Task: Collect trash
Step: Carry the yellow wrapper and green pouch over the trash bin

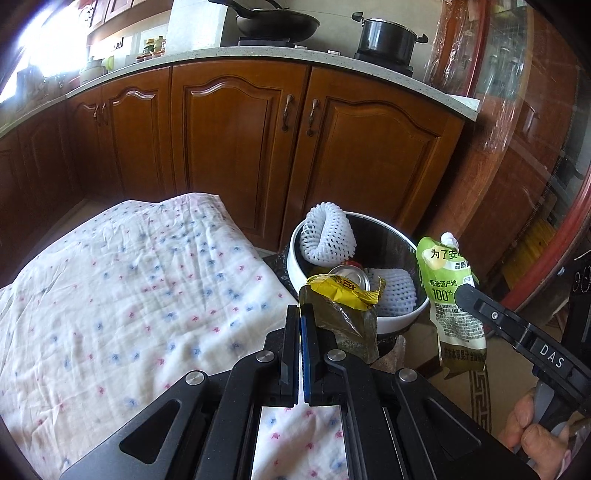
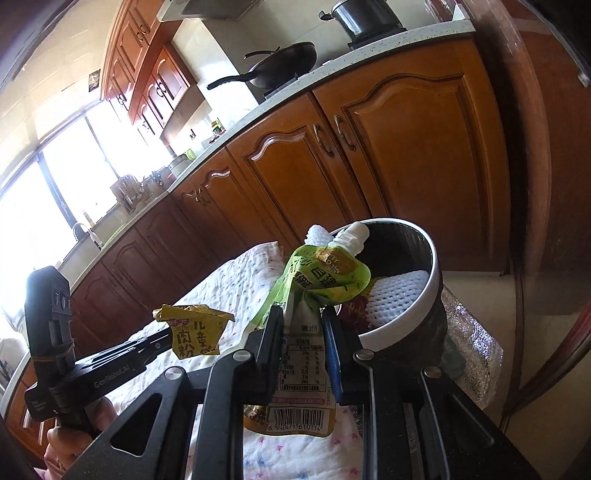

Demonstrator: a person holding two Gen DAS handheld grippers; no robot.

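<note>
My left gripper point(image 1: 300, 310) is shut on a crumpled yellow and olive wrapper point(image 1: 343, 295), held just in front of the white-rimmed trash bin point(image 1: 293, 254). Inside the bin lie white foam fruit nets point(image 1: 325, 236) and a can point(image 1: 349, 277). To the right of the bin, my right gripper point(image 1: 461, 293) pinches a green spouted drink pouch point(image 1: 443, 288). In the right wrist view my right gripper point(image 2: 301, 312) is shut on the pouch point(image 2: 325, 277), whose spout points at the bin point(image 2: 437, 280). The left gripper point(image 2: 168, 338) with the wrapper point(image 2: 195, 330) is on the left.
A white cloth with blue and pink marks point(image 1: 129, 288) covers the table left of the bin. Brown cabinet doors point(image 1: 229, 147) stand behind, under a counter with a wok point(image 1: 277, 22) and a pot point(image 1: 388, 37). A hand point(image 1: 532, 435) grips the right gripper's handle.
</note>
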